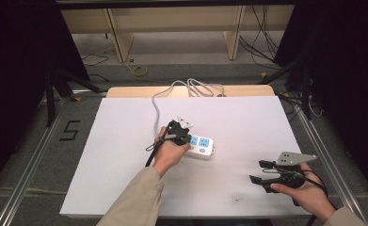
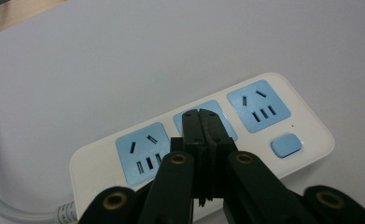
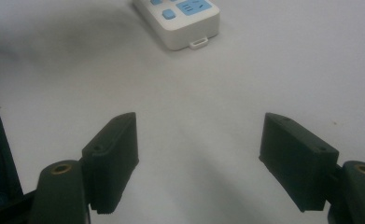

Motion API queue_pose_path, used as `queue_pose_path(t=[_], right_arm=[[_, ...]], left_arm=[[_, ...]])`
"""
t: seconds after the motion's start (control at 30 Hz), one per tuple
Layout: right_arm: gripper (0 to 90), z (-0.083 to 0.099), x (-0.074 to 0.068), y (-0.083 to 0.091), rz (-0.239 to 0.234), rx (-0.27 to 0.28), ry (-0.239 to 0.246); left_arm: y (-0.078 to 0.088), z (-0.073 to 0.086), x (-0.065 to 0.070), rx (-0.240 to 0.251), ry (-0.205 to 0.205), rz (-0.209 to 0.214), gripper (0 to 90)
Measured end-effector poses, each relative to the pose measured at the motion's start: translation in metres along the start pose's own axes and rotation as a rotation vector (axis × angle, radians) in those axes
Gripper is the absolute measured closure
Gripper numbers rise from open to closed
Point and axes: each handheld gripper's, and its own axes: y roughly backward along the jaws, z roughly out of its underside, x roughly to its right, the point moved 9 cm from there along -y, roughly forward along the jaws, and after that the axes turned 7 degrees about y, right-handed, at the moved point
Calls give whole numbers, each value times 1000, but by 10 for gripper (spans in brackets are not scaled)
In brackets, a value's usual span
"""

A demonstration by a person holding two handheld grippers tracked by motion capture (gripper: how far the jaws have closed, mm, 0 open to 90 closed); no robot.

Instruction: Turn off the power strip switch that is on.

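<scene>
1. The white power strip sits near the middle of the white bench, its grey cord running off the far edge. It has three blue sockets and a blue switch at one end.
2. The left tongs are clenched tight with nothing between them, tips pointing down over the middle socket. Can't quite tell if they touch it or hang just above.
3. The right tongs are released, jaws wide apart with only bare bench between them, parked well apart from the strip near the bench's right front.
4. What could go sideways, my guess: nothing pins the strip down, so a push from the left tongs that's off-centre could slide or spin it.
5. If the blue switch is the goal, the tips are a socket short of it. Pressing here just jabs the socket face.
6. Also that stiff cord could tug the strip round if it gets nudged.
</scene>
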Motion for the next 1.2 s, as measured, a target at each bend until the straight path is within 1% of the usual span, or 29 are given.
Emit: queue_pose_path(t=[0.13,0.27,0.47,0.57,0.77,0.8,0.87,0.93,1.2], right_arm=[[281,0,0,0,-1,2,-5],[281,0,0,0,-2,2,0],[281,0,0,0,-2,2,-3],[281,0,0,0,-3,-1,-1],[280,0,-1,0,-3,0,-2],[280,0,-1,0,-4,1,-1],[280,0,-1,0,-4,-1,0],[280,0,0,0,-3,0,-2],[280,1,0,0,-1,-1,3]], left_arm=[[-2,1,-1,-11,2,-2,900],[-5,3,0,-24,4,-1,900],[-7,6,3,-47,-5,9,900],[-8,9,6,-67,-23,19,900],[-8,9,13,-86,-41,34,900],[-8,9,14,-86,-39,34,900],[-9,10,13,-93,-53,22,900],[-9,12,14,-101,-48,25,900],[-11,12,15,-110,-42,34,900]])
